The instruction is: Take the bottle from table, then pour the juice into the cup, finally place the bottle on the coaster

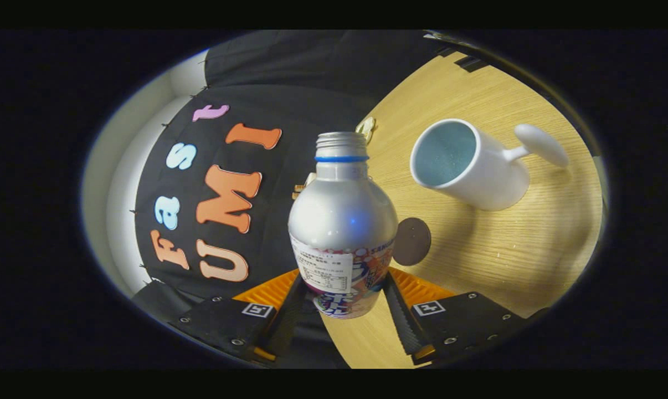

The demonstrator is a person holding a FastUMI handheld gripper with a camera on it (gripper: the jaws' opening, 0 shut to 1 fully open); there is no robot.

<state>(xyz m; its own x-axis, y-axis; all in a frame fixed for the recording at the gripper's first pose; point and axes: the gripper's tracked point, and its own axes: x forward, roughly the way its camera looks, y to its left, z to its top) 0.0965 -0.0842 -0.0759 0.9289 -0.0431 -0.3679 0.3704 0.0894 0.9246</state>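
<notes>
A silver metal bottle [342, 221] with a blue neck ring, an uncapped threaded mouth and a printed label stands between my two fingers. My gripper [342, 302] is shut on the bottle's lower body, a finger pressing each side. The view is rolled, so the wooden table [505, 249] looks tilted and the bottle is held off it. A white cup [467, 163] with a pale blue inside and a knobbed handle sits on the table beyond and right of the bottle. A round dark brown coaster [412, 241] lies on the table just behind the bottle's right side, partly hidden by it.
The booth's black cloth wall [312, 72] rises behind the bottle on the left, with a white wall [123, 183] beyond it. A small yellowish object [367, 128] lies near the table's far edge beside the cloth.
</notes>
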